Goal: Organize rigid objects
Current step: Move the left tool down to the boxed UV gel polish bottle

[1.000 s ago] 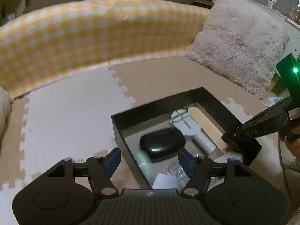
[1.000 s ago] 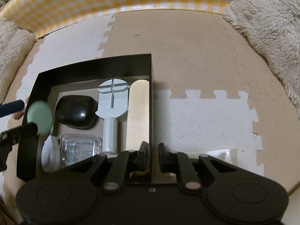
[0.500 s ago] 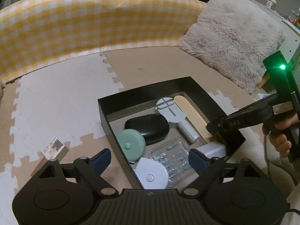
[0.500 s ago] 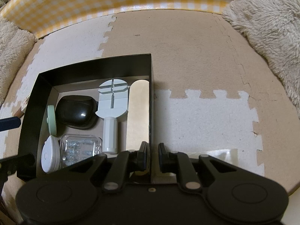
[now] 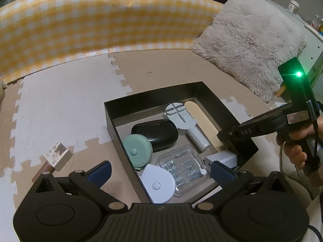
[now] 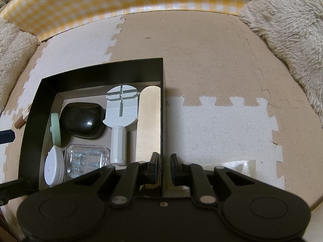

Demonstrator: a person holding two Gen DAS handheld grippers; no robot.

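**Left claw spread wide above the box, right claw pinched on its wall**

On the far left of the foam mat (image 5: 60,109) lies a small brown nail-polish carton (image 5: 55,157), flat and well apart from the box. The left gripper (image 5: 160,170) hangs just over the near left corner of the black box (image 5: 149,100); its jaws have just been opening and now stand wide, with nothing pressed between the blue pads (image 5: 100,171). The box corner and its contents simply show through the gap.

Inside the box, from the left: a mint-green round tape measure (image 5: 137,151) leans on its edge against the left wall and a black oval case (image 5: 155,132). Below it a white round tape measure (image 5: 157,182) rests beside a clear plastic case of small metal parts (image 5: 181,166). Next stands a pale blue watch-link tool (image 6: 121,117), then a beige nail file (image 6: 148,121) along the right wall, and a white charger block (image 5: 221,158) in the near right corner.

The right gripper (image 6: 163,168) is narrowed onto the box's right wall, one pad inside and one outside, held by a person's hand (image 5: 294,153).
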